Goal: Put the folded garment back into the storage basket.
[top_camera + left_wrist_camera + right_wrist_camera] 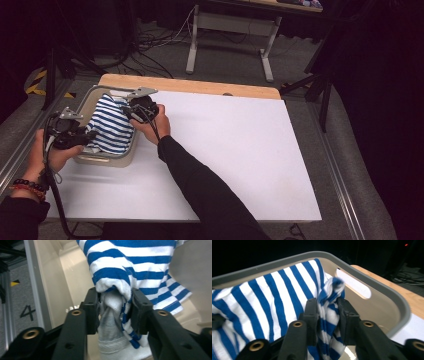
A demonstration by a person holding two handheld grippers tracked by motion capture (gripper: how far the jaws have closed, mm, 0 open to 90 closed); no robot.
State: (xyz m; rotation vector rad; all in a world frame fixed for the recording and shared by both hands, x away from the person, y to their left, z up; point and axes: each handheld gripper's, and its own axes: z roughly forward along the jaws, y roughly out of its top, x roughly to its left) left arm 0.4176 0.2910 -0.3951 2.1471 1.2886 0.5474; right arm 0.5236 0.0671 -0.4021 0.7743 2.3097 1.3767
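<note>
- I see a beige plastic basket with a grey rim [129, 154] sitting at the near-left corner of the white-topped table [230, 155], whose far edge is bare wood.
- A blue-and-white striped cloth garment [111, 127] lies bunched inside the basket, filling most of it.
- My left gripper [89, 135] sits at the basket's left side, held in the left hand [55, 155]; a bead bracelet [30, 186] is on that wrist.
- Left gripper view: the jaws stand partly apart with a gathered fold of the striped garment [117, 307] between them. The pads [93, 305] look to be touching the cloth on both sides, but I cannot say how firmly they press.
- My right gripper [131, 113] is over the basket's far-right part, held in the right hand [154, 128], dark sleeve trailing back toward me.
- Right gripper view: jaws partly apart, a twisted ridge of the garment [327, 312] standing up between the pads [311, 315], cloth in contact with both inner faces.
- The same view shows the basket's slot handle [353, 286] just beyond the jaws, the grey rim curving round to the right.
- Floor beyond the table: cables and a desk frame [230, 30].
</note>
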